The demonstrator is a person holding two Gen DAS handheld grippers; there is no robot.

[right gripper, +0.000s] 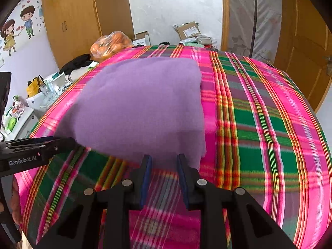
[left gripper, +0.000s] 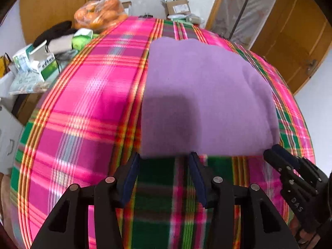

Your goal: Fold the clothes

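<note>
- Matt, fuzzy purple fleece cloth (left gripper: 207, 95)
- Woven plaid blanket (right gripper: 259, 124), soft sheen
- Matt black plastic left tool (left gripper: 164, 159), metal pins
- Glossy wooden wardrobe (right gripper: 83, 16)

My left tongs (left gripper: 164, 157) stand open at the near edge of a folded purple cloth (left gripper: 199, 95) lying on a pink-and-green plaid blanket (left gripper: 87, 103). My right tongs (left gripper: 278, 153) touch the cloth's near right corner, their gap unclear.
</note>
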